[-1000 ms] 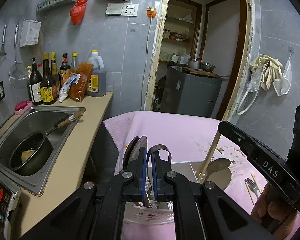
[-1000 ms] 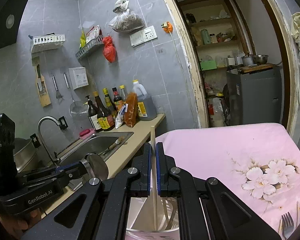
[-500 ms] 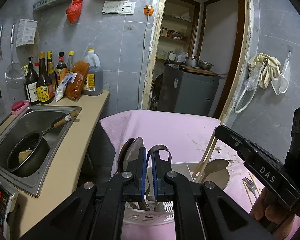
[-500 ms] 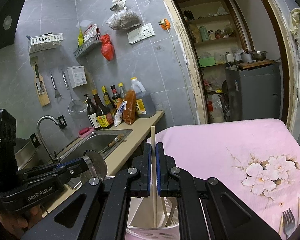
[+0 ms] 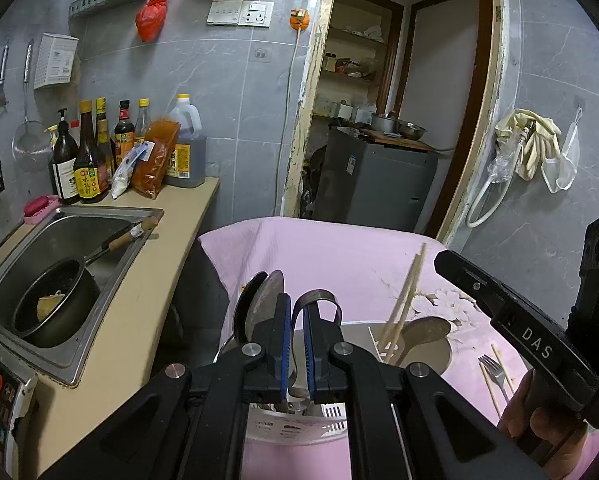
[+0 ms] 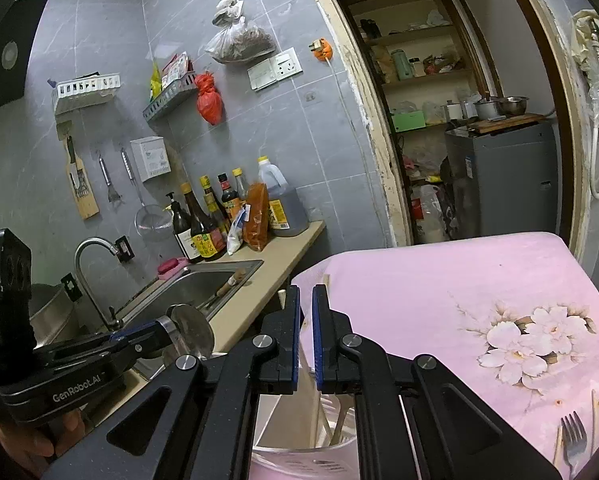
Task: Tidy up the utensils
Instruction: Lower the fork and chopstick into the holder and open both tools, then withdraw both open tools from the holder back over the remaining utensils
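Note:
A white slotted utensil holder (image 5: 299, 426) stands on the pink flowered cloth (image 5: 339, 256). My left gripper (image 5: 295, 316) is shut on a metal utensil handle (image 5: 317, 300) just above the holder; metal spoons (image 5: 259, 300) stand in the holder to its left. A pair of wooden chopsticks (image 5: 403, 300) leans in the holder beside a metal ladle bowl (image 5: 425, 332). My right gripper (image 6: 305, 308) hangs above the holder (image 6: 299, 460), jaws slightly apart with nothing between them. The chopstick tops (image 6: 325, 280) show just behind its fingertips.
A fork (image 6: 573, 438) and loose chopsticks (image 6: 593, 416) lie on the cloth at the right. A counter with a steel sink (image 5: 59, 240), a black pan (image 5: 51, 304) and sauce bottles (image 5: 87, 156) runs along the left. A doorway (image 5: 379, 120) opens behind the table.
My right gripper has let go of the chopstick it held, and its jaws have parted a little. The chopstick now leans in the holder. My left gripper stays shut on the utensil handle.

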The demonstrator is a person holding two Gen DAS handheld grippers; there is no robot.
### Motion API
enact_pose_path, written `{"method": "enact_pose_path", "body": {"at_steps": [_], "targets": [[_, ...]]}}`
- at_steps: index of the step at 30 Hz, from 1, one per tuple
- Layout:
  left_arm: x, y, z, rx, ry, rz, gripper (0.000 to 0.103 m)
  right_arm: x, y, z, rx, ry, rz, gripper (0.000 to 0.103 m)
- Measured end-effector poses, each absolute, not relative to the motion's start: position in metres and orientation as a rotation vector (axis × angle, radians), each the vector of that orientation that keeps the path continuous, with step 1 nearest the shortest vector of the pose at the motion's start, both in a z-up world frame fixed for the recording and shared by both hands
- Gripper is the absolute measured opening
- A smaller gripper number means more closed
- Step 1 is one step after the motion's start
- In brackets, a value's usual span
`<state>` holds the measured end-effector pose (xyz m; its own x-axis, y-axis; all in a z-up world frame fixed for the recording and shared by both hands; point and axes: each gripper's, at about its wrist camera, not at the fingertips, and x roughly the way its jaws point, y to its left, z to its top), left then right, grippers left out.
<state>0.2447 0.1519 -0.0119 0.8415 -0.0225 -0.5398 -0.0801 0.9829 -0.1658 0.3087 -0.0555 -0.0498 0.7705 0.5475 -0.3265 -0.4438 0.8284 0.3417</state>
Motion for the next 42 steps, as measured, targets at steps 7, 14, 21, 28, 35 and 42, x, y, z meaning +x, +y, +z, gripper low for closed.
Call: {"method": "enact_pose_path", "body": {"at_steps": [7,14,21,28,35,42], "targets": [[0.239,0.152,-0.011,-0.187,0.568,0.040,0.015,0.302,-0.066,-0.044,0.270,0.415,0.529,0.027],[0.229,0.148,-0.008,-0.196,0.561,0.060,0.024,0.290,-0.084,-0.042,0.280,0.413,0.496,0.028],[0.221,0.139,-0.004,-0.198,0.552,0.079,0.045,0.280,-0.111,-0.041,0.305,0.411,0.445,0.042],[0.211,0.127,0.008,-0.193,0.504,0.117,0.067,0.268,-0.139,-0.030,0.305,0.368,0.399,0.061],[0.199,0.105,0.030,-0.172,0.393,0.116,0.094,0.253,-0.166,-0.016,0.285,0.308,0.363,0.085],[0.199,0.073,0.042,-0.137,0.341,0.090,0.099,0.243,-0.194,0.000,0.249,0.258,0.320,0.092]]}}
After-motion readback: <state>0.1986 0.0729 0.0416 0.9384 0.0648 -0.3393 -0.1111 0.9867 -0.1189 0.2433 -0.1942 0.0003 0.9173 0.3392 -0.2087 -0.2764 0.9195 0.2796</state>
